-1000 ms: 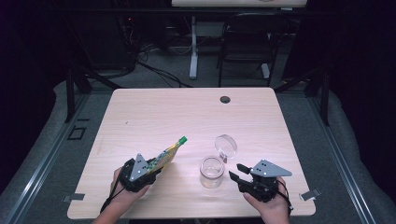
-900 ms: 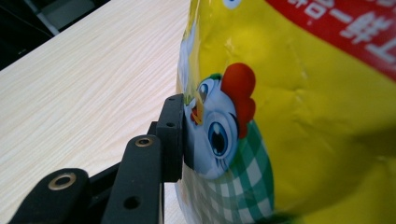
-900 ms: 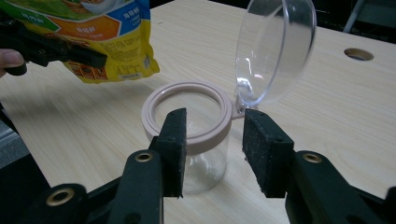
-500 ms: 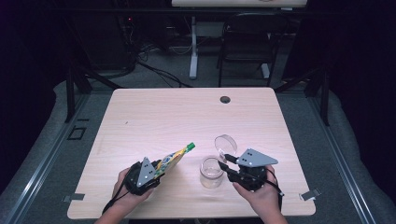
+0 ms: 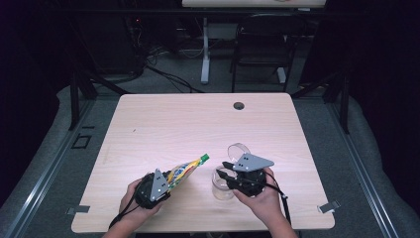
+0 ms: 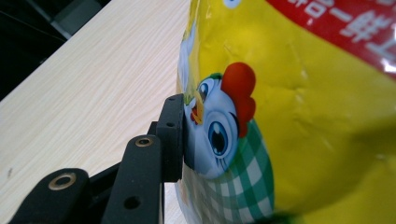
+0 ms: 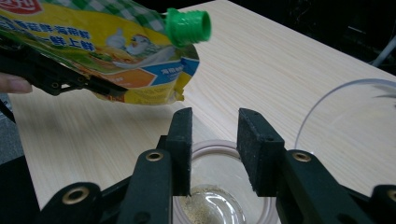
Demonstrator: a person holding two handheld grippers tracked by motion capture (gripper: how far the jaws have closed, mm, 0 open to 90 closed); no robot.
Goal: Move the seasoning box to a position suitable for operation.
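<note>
A yellow pouch (image 5: 182, 172) with a cartoon chicken (image 6: 289, 116) is pinched in my left gripper (image 5: 167, 180); one black pad (image 6: 173, 135) presses its side, and the other is hidden behind it. Its green cap (image 5: 204, 158) points up and right, near the jar. The clear jar (image 5: 222, 191) stands upright with a little powder on its bottom (image 7: 212, 210). My right gripper (image 5: 224, 171) hovers over its mouth. Its jaws (image 7: 215, 149) have just been closing, with a gap left and nothing pinched between them. The pouch (image 7: 93, 42) and cap (image 7: 187, 21) hang beyond them.
A clear round lid (image 5: 237, 148) lies on the wooden table (image 5: 198, 124) just behind the jar, also in the right gripper view (image 7: 345, 126). A dark grommet hole (image 5: 239, 105) sits near the far edge. A chair and desk legs stand beyond the table.
My right gripper has moved left from beside the jar to over its mouth, its jaws narrower than before. The pouch's cap has swung a little right, toward the jar.
</note>
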